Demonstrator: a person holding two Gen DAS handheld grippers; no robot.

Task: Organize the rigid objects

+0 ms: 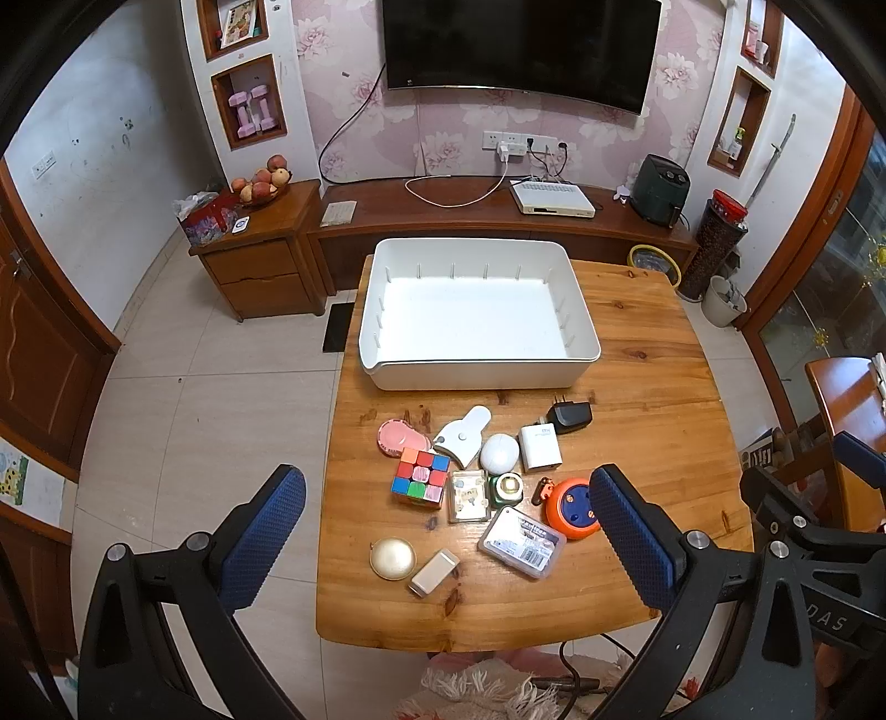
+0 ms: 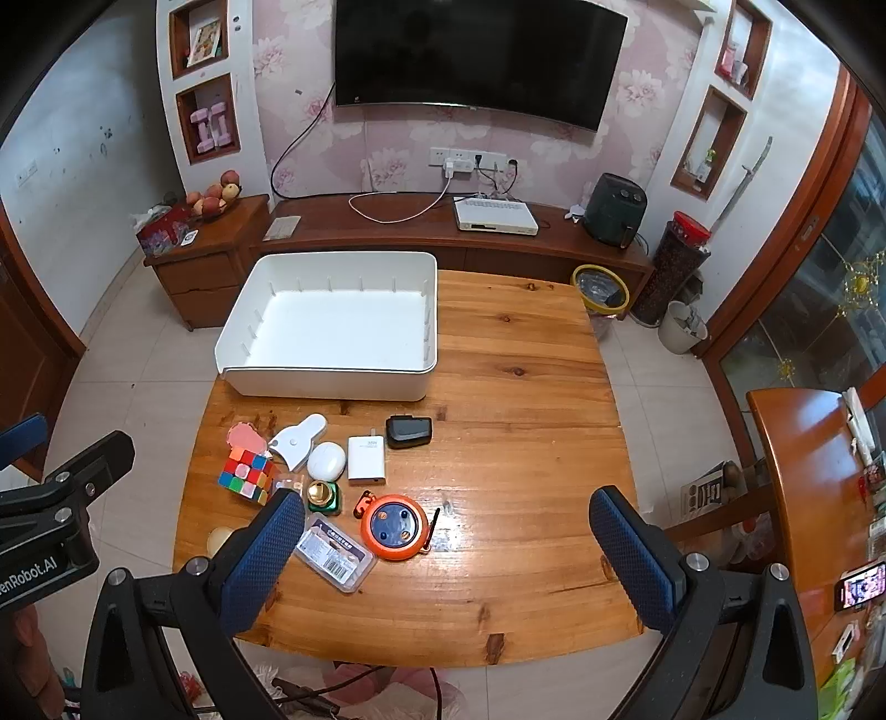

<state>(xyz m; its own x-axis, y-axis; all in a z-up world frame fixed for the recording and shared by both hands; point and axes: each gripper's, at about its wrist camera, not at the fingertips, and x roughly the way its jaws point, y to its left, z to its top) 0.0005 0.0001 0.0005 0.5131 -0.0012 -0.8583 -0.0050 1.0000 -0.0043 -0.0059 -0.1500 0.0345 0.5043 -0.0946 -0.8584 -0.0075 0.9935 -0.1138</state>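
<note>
A white bin (image 1: 476,365) (image 2: 332,382) stands empty at the far side of the wooden table (image 1: 653,387) (image 2: 526,387). Small items lie in front of it: a colour cube (image 1: 421,476) (image 2: 247,473), a white charger (image 1: 540,447) (image 2: 365,458), a black adapter (image 1: 570,416) (image 2: 408,431), an orange round device (image 1: 573,507) (image 2: 394,526), a clear case (image 1: 522,541) (image 2: 333,552), a white oval (image 1: 499,451) (image 2: 326,459), a gold dome (image 1: 392,558). My left gripper (image 1: 447,526) and right gripper (image 2: 447,543) hover high above the near edge, both open and empty.
A wooden TV bench (image 1: 487,210) with a white box (image 1: 552,199) runs behind the table under a wall TV (image 1: 520,44). A drawer cabinet (image 1: 255,260) stands far left. Bins (image 2: 601,291) stand far right. Another wooden table (image 2: 808,459) is at right.
</note>
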